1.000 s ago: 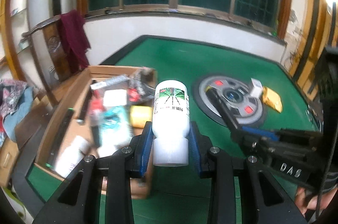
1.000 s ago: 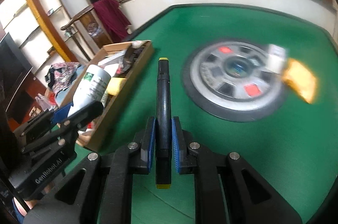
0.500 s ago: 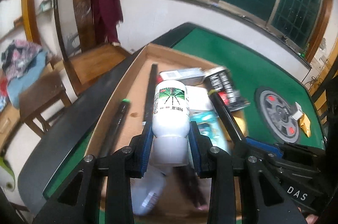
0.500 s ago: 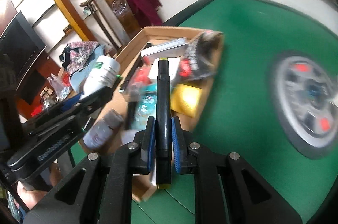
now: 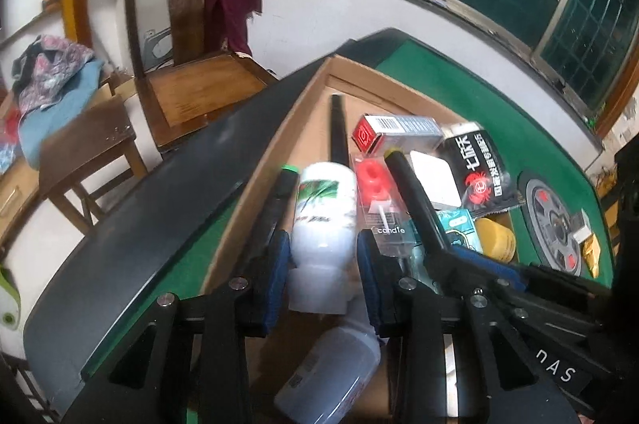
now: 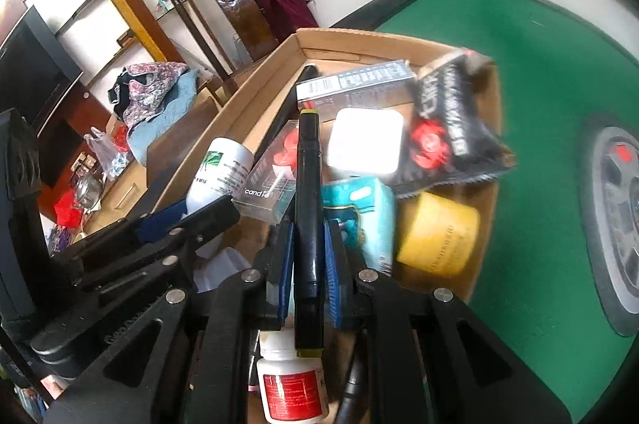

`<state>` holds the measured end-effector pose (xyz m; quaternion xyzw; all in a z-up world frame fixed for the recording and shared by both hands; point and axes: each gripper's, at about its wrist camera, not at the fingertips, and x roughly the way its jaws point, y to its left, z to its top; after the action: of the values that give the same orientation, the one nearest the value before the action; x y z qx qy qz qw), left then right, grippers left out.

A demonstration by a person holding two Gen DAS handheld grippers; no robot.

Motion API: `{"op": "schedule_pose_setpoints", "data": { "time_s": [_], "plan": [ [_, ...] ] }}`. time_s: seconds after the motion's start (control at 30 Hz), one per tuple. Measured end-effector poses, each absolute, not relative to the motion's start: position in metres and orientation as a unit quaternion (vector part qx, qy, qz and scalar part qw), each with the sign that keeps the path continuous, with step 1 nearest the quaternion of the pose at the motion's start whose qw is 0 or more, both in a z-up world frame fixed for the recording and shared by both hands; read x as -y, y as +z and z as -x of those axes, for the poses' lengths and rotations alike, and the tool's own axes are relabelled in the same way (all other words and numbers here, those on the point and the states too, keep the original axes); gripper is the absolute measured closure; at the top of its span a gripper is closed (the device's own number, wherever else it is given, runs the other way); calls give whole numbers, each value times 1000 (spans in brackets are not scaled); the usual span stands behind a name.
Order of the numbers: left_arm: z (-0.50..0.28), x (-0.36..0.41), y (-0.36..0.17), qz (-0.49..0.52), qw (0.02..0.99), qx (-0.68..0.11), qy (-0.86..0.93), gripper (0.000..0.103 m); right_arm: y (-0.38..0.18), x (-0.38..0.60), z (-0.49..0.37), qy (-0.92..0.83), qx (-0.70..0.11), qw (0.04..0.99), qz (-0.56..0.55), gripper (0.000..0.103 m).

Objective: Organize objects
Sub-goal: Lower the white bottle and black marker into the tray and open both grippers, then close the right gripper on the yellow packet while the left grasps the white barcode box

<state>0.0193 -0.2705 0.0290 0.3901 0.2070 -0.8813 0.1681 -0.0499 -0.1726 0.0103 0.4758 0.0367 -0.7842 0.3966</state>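
- Left gripper (image 5: 321, 264) was clamped on a white bottle (image 5: 324, 220), blue fingers (image 5: 279, 264) pressing its lower body just above the cap; the bottle hung cap-first toward the camera, over the near end of the cardboard box (image 5: 255, 184).
- Right gripper (image 6: 307, 264) was closed tight on a black marker (image 6: 307, 200) at mid-barrel, the yellow-tipped end pointing out over the box contents.
- The box sat on the green surface (image 6: 519, 64), already crowded: candle pack (image 6: 265, 190), yellow jar (image 6: 437, 238), black snack pouch (image 6: 451, 128), white square case (image 6: 365, 140), another bottle (image 5: 331, 372) lying below the left gripper.
- Judgement: the bottle looked like rigid, smooth plastic, probably light; a hold across the waist suits it, though it could slip if squeezed near the taper.
- Judgement: the marker is stiff, slim and light; the mid-barrel hold looked balanced. It may roll once released, so a gap between items would suit.
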Motion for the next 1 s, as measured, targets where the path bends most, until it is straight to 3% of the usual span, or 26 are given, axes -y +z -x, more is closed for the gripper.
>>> {"op": "schedule_pose_setpoints", "data": {
  "time_s": [0.1,0.23,0.4,0.57,0.7,0.77,0.87,1.0],
  "plan": [
    [-27,268,34,-382,164,-210,-885,71,12,164,48,-778,-26,404,-480,89],
    [-34,255,45,-367,164,-211,-891,60,23,142,46,-780,-7,413,-471,89],
    [-32,222,64,-345,138,-202,-906,60,38,85,46,-794,25,410,-449,89],
    [-17,147,70,-354,73,-152,-920,53,50,-28,78,-848,53,322,-417,89],
    [0,91,60,-383,15,-121,-916,53,47,-131,130,-886,98,186,-413,83],
    [5,70,57,-393,-1,-104,-914,53,36,-178,157,-891,118,118,-421,63],
    [10,50,55,-403,-15,-87,-911,53,14,-216,190,-879,136,83,-449,63],
    [11,38,56,-409,-23,-65,-910,53,-9,-237,213,-853,208,110,-466,63]
  ]
}}
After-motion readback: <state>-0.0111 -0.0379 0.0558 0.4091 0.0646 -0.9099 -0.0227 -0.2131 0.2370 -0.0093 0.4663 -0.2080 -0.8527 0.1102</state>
